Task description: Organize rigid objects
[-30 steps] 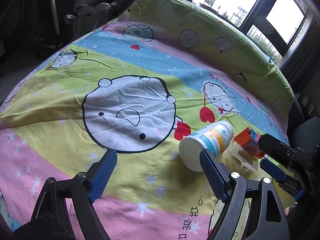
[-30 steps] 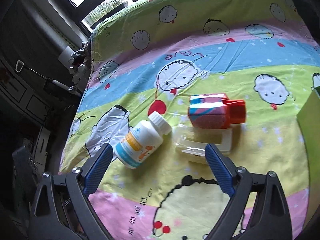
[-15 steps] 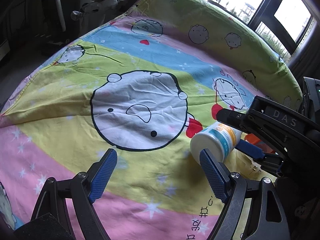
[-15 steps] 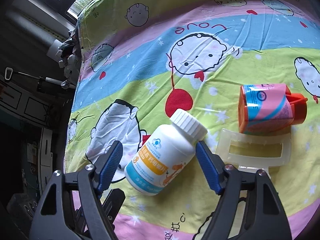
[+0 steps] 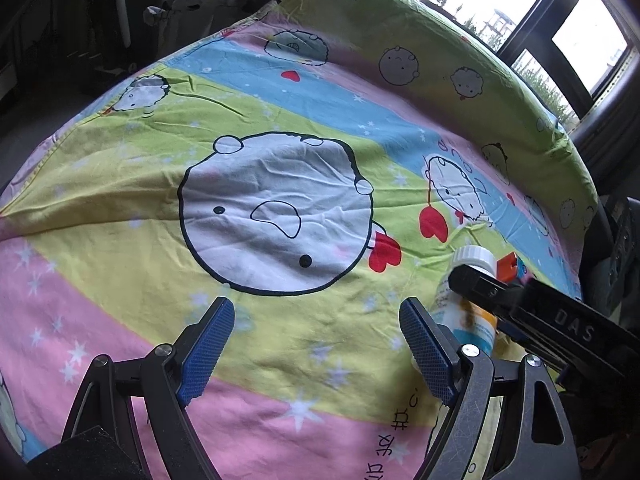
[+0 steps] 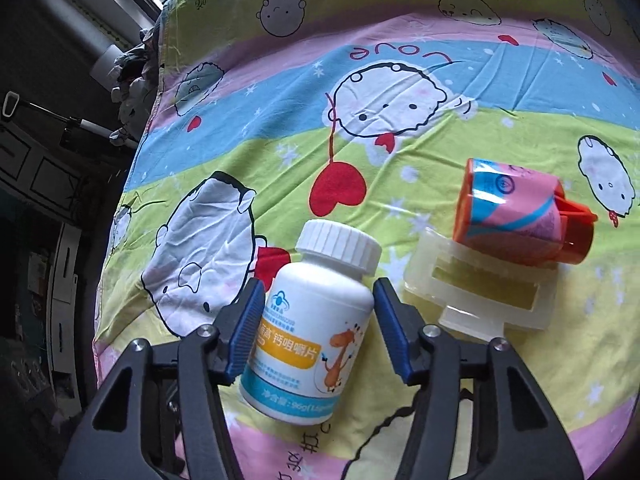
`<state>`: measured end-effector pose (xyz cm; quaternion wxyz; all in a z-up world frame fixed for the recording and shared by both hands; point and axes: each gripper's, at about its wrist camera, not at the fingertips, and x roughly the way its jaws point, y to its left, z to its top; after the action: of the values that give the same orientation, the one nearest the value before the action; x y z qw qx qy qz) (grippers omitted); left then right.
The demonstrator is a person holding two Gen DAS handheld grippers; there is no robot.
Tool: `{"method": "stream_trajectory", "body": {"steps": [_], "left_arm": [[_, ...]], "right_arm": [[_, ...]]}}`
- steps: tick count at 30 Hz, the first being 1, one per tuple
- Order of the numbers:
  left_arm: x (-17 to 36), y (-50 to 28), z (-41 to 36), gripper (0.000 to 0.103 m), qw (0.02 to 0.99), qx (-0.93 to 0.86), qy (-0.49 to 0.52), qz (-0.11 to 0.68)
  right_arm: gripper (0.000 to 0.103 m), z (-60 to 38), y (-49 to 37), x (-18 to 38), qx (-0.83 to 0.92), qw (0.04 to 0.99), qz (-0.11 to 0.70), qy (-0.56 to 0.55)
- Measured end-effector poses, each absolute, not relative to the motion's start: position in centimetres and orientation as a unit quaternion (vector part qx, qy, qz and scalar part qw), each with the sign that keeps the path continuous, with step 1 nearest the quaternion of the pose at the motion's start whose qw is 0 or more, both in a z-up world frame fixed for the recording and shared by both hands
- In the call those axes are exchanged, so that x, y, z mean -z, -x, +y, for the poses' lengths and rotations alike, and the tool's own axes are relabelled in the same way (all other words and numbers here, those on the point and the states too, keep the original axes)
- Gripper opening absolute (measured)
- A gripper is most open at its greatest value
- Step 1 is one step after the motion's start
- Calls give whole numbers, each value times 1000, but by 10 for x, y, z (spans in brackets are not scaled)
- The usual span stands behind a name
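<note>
Low in the middle of the right wrist view, the white pill bottle (image 6: 316,320) lies on its side on the cartoon bedsheet (image 6: 400,40), and it now sits right between the blue pads of the right gripper (image 6: 318,328). A second ago the bottle was far ahead of those pads; the gripper has come down around it and its gap has shrunk. The left pad looks like it touches the bottle, but the right pad shows a thin gap, so the fingers are open and not squeezing yet. I think the grab is about to happen.

To the right of the bottle, the clear plastic holder (image 6: 480,292) and the orange and pink cup (image 6: 520,216) lie untouched.

At the bottom of the left wrist view, the left gripper (image 5: 320,344) is wide open over bare sheet, holding nothing.
</note>
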<state>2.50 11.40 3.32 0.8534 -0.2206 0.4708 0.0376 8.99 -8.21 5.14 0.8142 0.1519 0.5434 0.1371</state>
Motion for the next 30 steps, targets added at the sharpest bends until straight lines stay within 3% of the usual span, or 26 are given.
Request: {"method": "stream_trajectory", "body": {"steps": [7, 17, 22, 26, 30], "left_arm": [[-31, -24, 95, 85, 850, -4, 206, 485], [-26, -10, 19, 85, 851, 88, 122, 504], [-22, -2, -6, 85, 829, 154, 135, 520], [-33, 12, -22, 85, 821, 218, 143, 508], [-37, 29, -49, 85, 808, 273, 125, 507]], "right_arm": [[56, -137, -26, -66, -163, 812, 535, -169], [58, -203, 14, -41, -124, 812, 536, -193], [72, -224, 18, -51, -111, 826, 508, -220], [72, -233, 23, -49, -108, 817, 515, -234], [60, -230, 28, -50, -121, 812, 525, -227]]}}
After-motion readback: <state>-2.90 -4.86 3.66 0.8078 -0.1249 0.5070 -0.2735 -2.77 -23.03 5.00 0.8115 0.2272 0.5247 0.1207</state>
